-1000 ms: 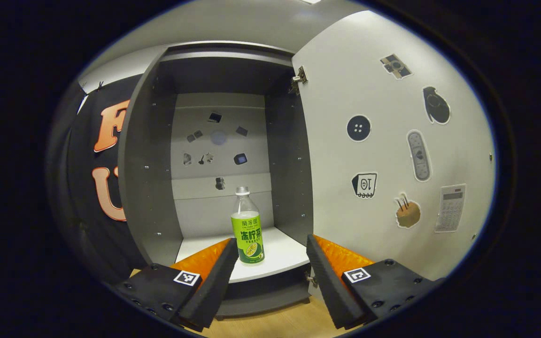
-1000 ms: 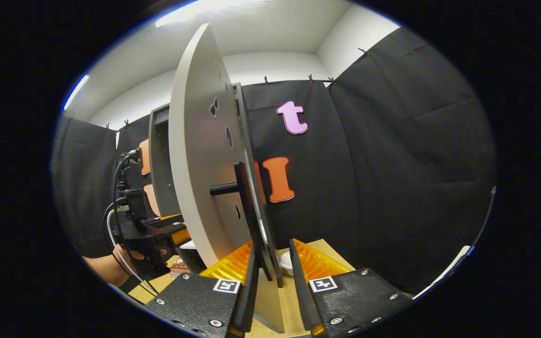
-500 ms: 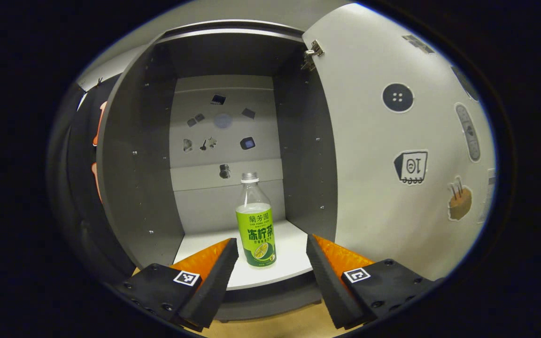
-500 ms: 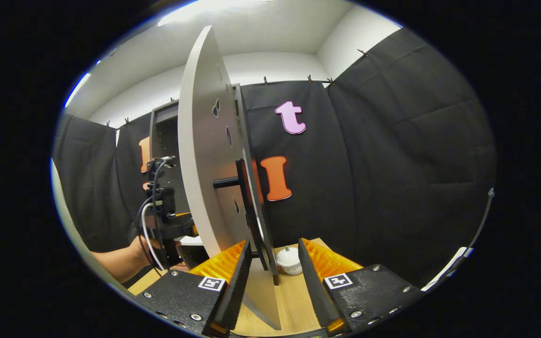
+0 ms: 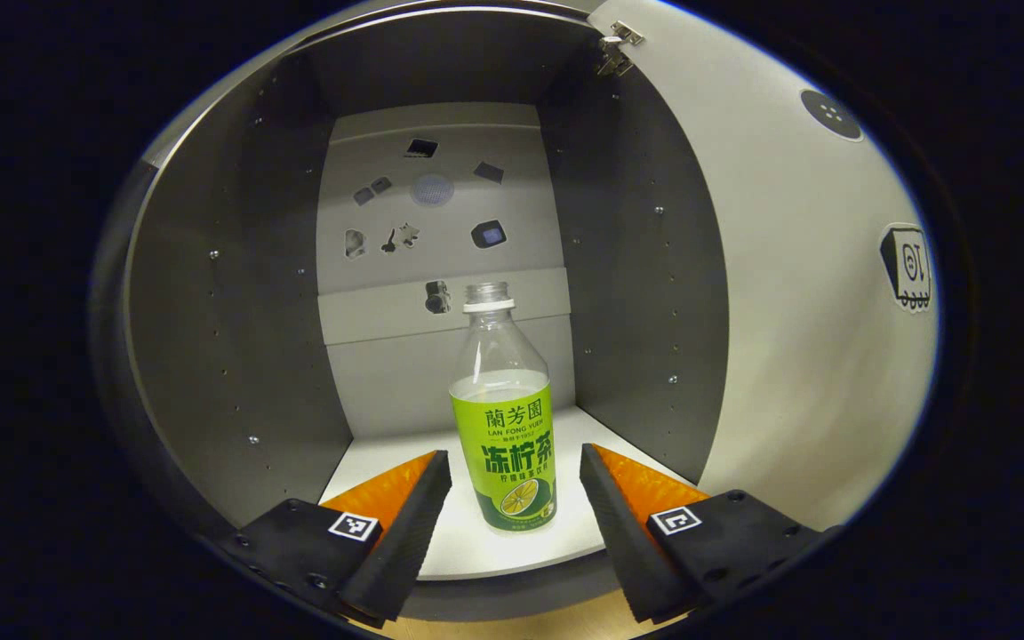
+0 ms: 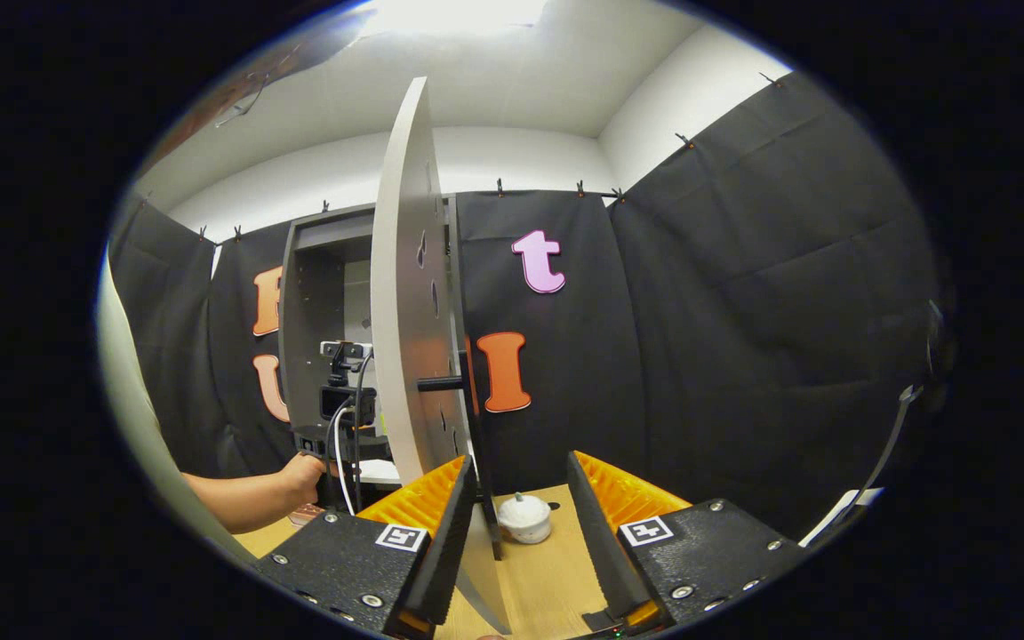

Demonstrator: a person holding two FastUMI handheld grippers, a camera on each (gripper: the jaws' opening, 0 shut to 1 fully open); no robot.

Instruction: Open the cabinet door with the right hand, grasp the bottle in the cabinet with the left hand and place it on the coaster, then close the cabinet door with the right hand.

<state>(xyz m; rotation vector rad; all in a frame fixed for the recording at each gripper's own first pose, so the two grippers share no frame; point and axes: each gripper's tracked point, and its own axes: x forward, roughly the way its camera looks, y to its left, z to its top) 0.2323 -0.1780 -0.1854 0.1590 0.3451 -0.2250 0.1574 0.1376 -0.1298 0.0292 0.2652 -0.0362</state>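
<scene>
Grey boards make up the inside of the cabinet (image 5: 236,293), whose white door (image 5: 796,311) stands swung open on the right in the left gripper view. On the pale cabinet floor the bottle (image 5: 503,427) stands upright, clear above and wrapped in a green label below, with its cap on. The left gripper (image 5: 512,511) is level with the lower half of the bottle, its fingers spread wide, one on each side of the bottle and apart from it, their tips just over the front edge of the cabinet floor.

In the right gripper view the door (image 6: 410,338) is seen edge-on, with its dark handle (image 6: 450,384) sticking out on the outer face. The right gripper (image 6: 512,524) is near the door's lower edge, fingers wide apart and holding nothing; the door's bottom corner lies between them without touching either. A small white lidded pot (image 6: 524,518) sits on the wooden worktop (image 6: 548,587) just past the fingers. Farther left, a hand (image 6: 303,476) holds the left gripper (image 6: 343,418) at the cabinet opening.
</scene>
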